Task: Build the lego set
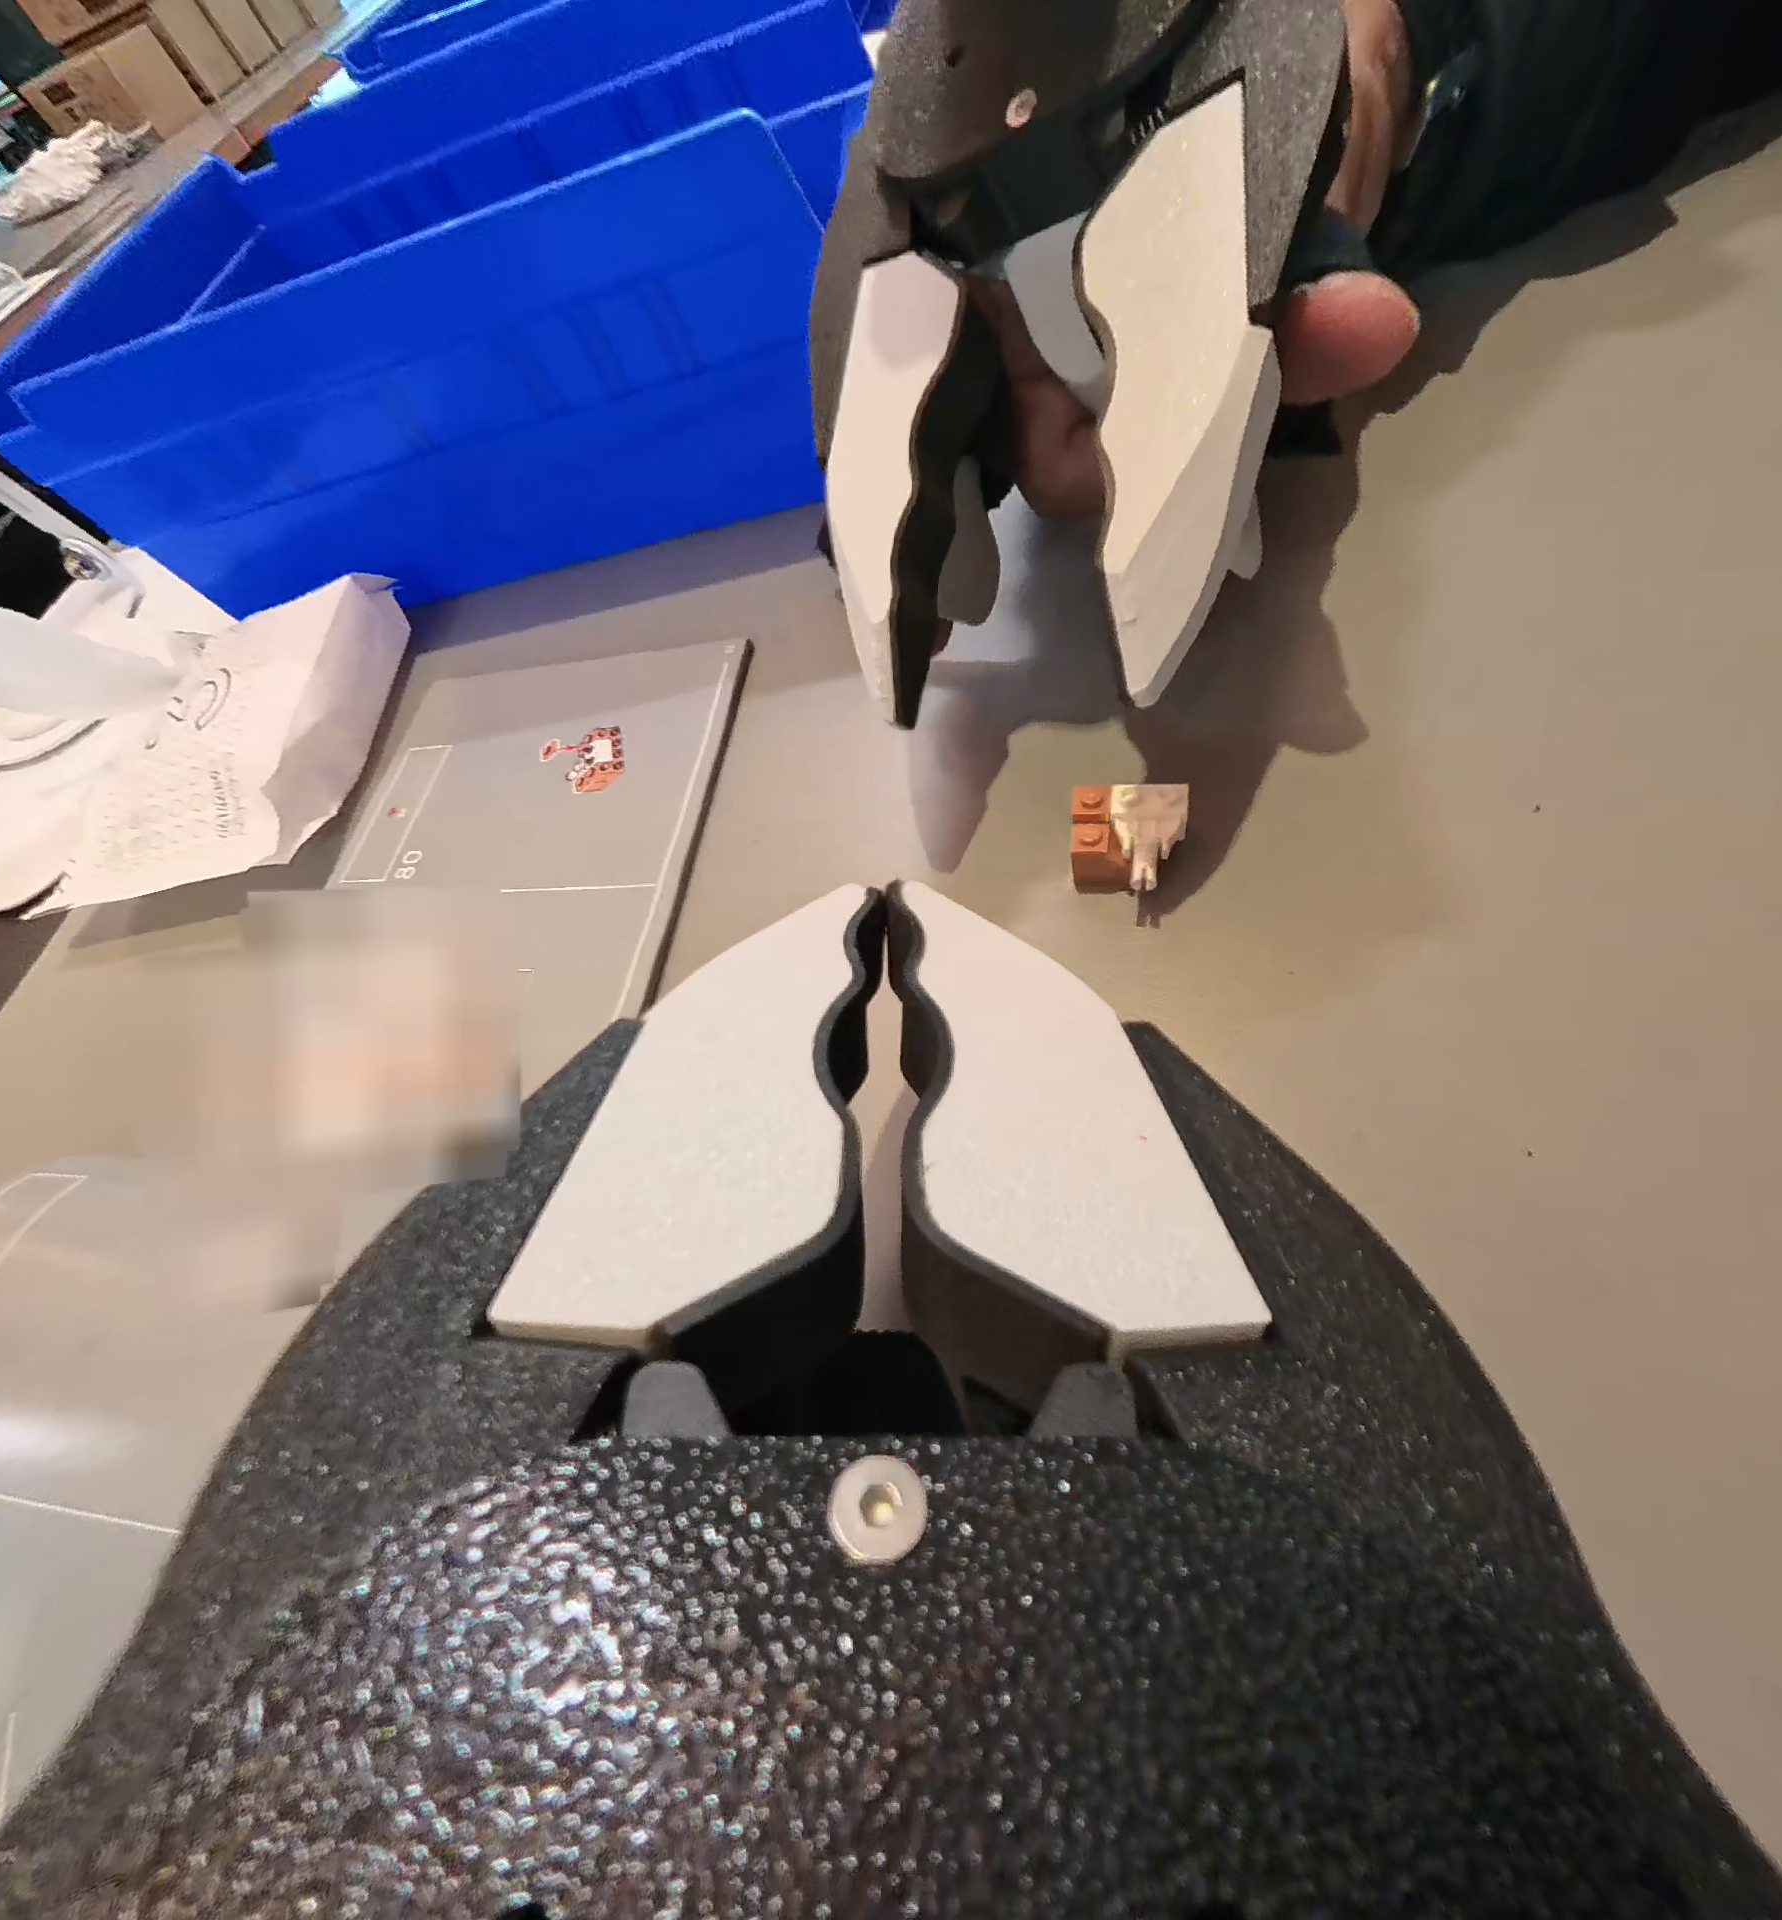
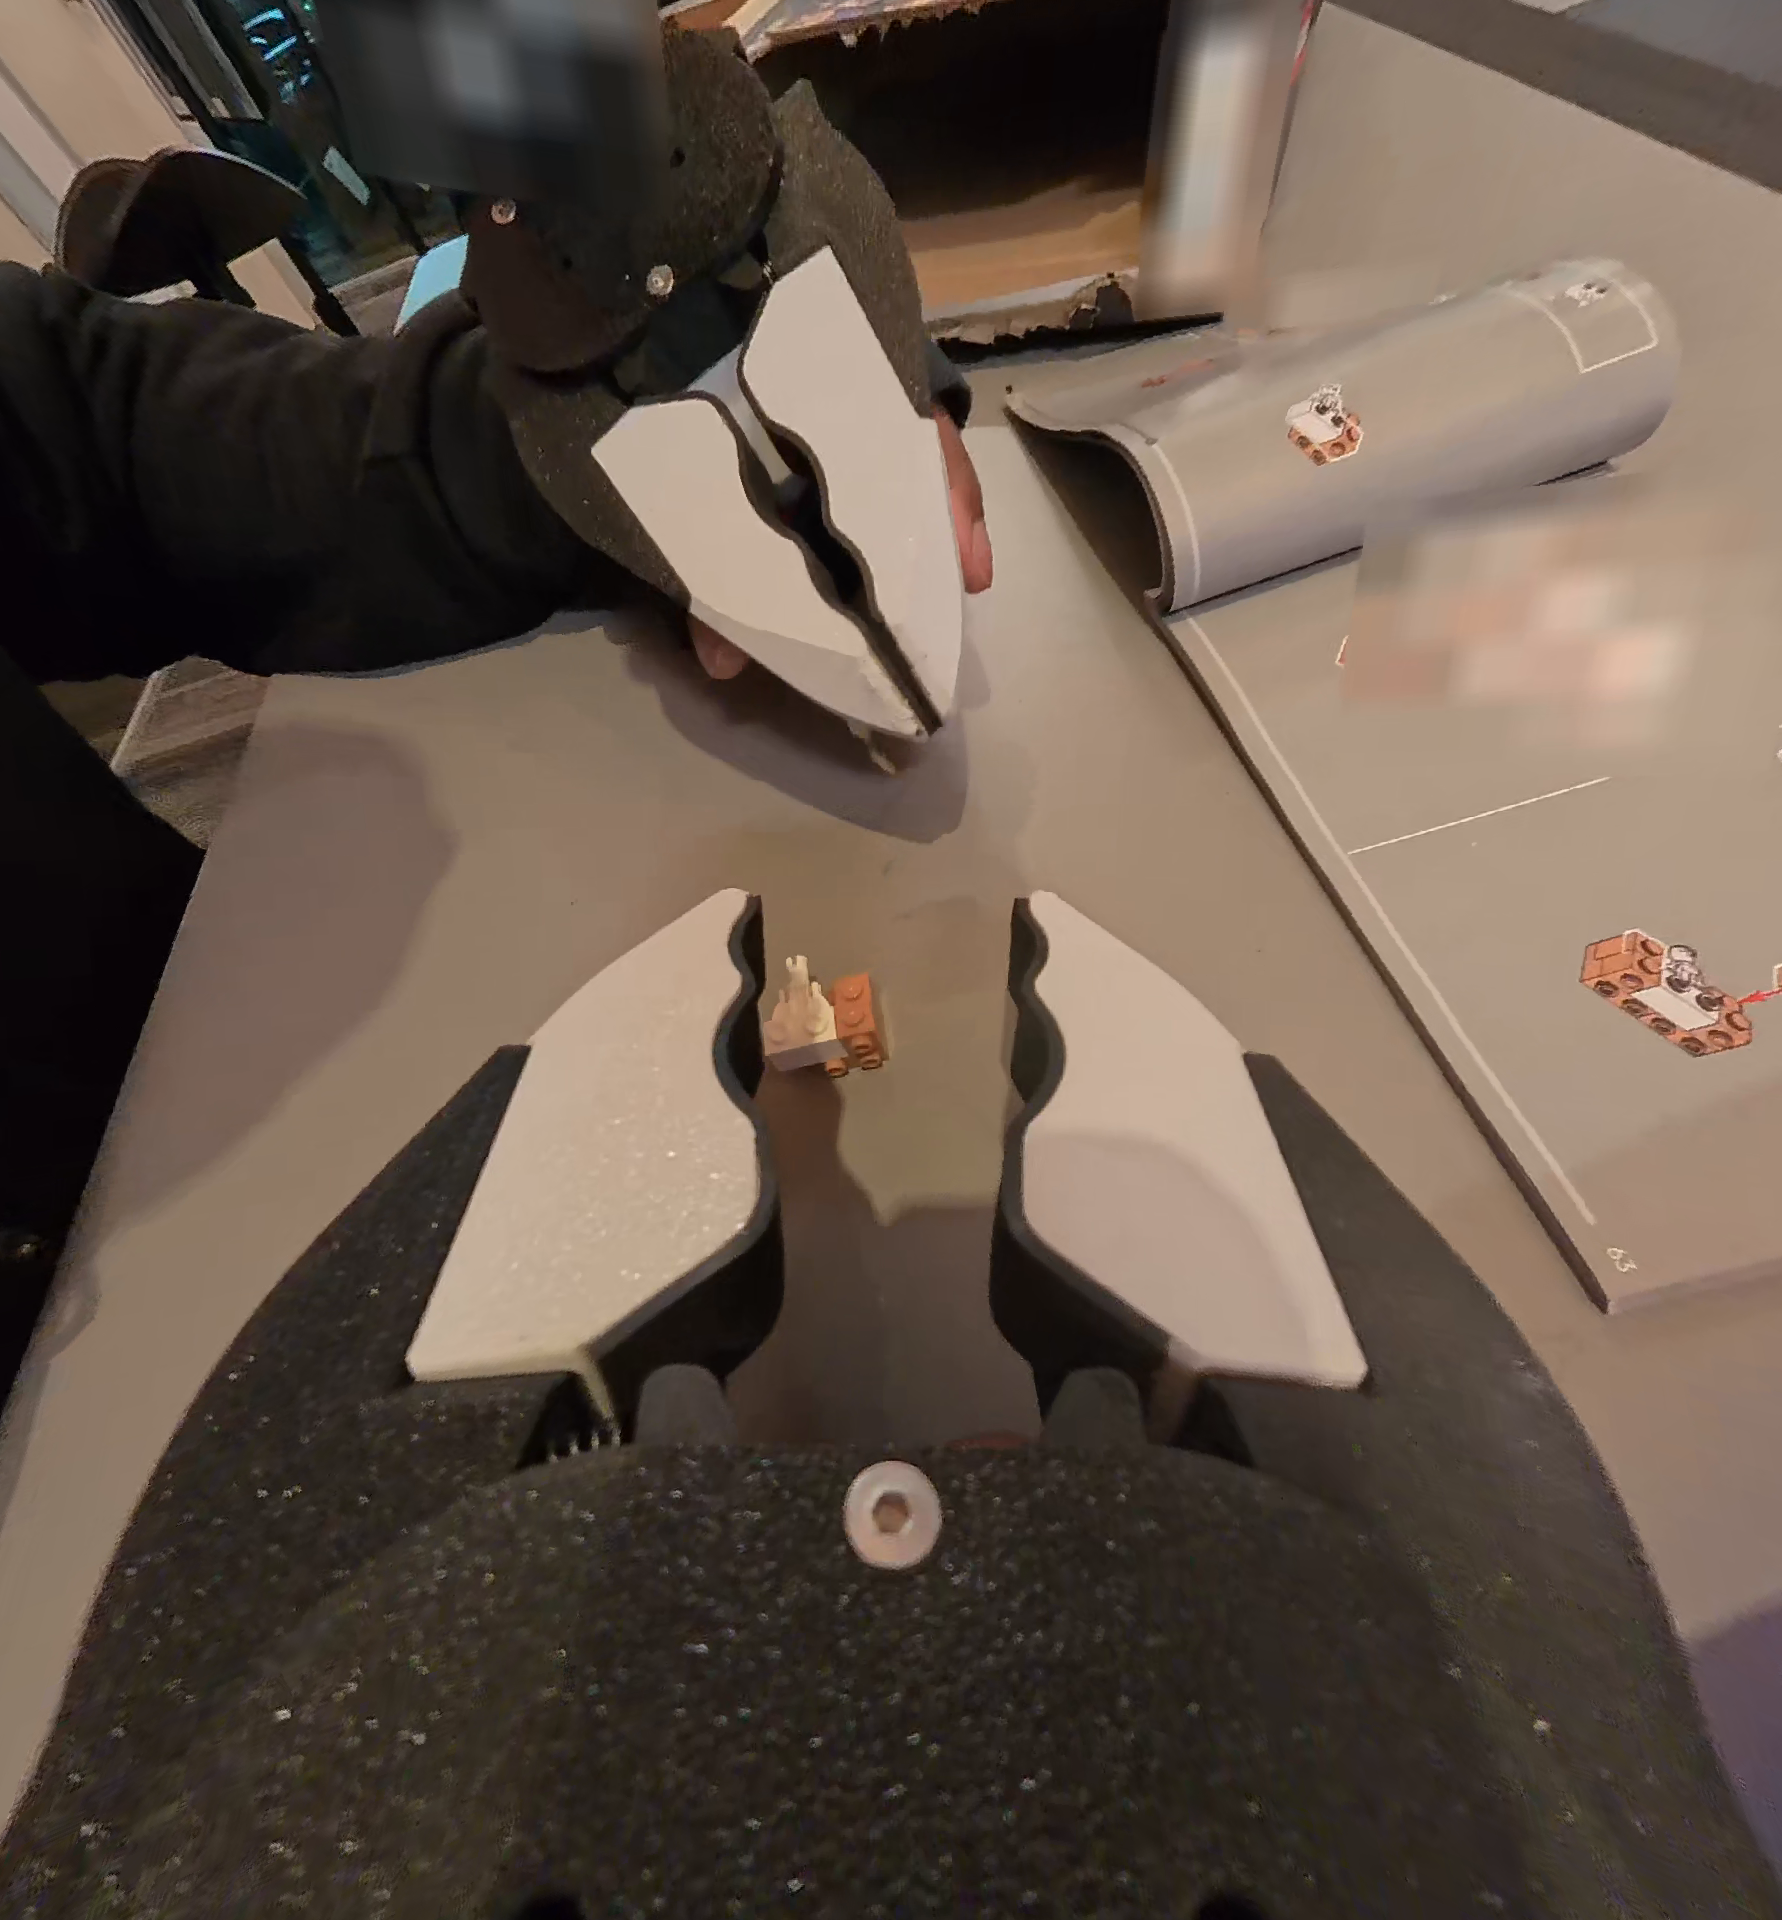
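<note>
A small lego assembly (image 2: 825, 1023), a brown brick with a white piece on it, lies on the grey table (image 2: 554, 831). My right gripper (image 2: 887, 914) is open. The assembly sits between its fingers, close to the left finger (image 2: 658, 1039), and the pads do not press on it. The left wrist view shows the right gripper (image 1: 1027, 707) hovering just beyond the assembly (image 1: 1126, 836). My left gripper (image 1: 885, 891) is shut, with its tips together, a short way from the assembly. It also shows shut in the right wrist view (image 2: 923, 727), tips close to the table.
An open instruction booklet (image 1: 554, 790) lies to the left of the assembly; it also shows in the right wrist view (image 2: 1593, 935), its far pages curled (image 2: 1386, 436). Blue bins (image 1: 451, 364) and a crumpled white paper bag (image 1: 139, 748) stand beyond. A torn cardboard box (image 2: 1022, 208) is behind. The gap from one gripper's tips to the other's is roughly 5 cm.
</note>
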`<control>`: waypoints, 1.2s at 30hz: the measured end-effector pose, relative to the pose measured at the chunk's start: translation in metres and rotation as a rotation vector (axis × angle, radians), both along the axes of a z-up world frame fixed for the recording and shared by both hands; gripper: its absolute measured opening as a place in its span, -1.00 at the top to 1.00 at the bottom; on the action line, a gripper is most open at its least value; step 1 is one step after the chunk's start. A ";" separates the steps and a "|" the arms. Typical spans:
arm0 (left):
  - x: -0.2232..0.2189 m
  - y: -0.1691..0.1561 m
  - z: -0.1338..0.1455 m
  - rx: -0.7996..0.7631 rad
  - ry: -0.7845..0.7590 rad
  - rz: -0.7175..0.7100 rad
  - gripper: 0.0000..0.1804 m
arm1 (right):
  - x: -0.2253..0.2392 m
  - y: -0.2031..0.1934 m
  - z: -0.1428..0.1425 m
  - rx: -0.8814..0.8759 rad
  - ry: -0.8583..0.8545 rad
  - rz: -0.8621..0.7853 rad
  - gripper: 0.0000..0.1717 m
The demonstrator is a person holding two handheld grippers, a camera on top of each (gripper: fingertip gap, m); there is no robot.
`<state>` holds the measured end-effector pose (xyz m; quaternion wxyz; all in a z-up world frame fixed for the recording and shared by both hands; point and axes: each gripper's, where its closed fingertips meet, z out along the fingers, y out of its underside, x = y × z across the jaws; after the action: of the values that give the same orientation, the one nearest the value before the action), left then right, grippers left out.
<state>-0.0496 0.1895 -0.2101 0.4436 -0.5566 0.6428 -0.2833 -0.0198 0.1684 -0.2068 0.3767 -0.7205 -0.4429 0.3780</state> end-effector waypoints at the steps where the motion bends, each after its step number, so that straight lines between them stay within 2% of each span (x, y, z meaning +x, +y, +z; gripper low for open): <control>1: 0.000 0.001 0.001 -0.004 -0.006 0.002 1.00 | 0.000 0.001 0.000 -0.002 0.001 -0.005 0.47; 18: -0.004 0.011 -0.001 0.044 0.007 0.046 0.98 | 0.001 0.005 -0.001 -0.072 0.021 -0.020 0.53; 36: -0.001 0.012 -0.016 0.107 0.108 0.067 0.94 | 0.006 0.004 0.001 -0.089 0.044 -0.026 0.56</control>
<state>-0.0508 0.2019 -0.2261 0.4466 -0.5678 0.6610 -0.2031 -0.0134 0.1726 -0.2061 0.3586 -0.7337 -0.4078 0.4083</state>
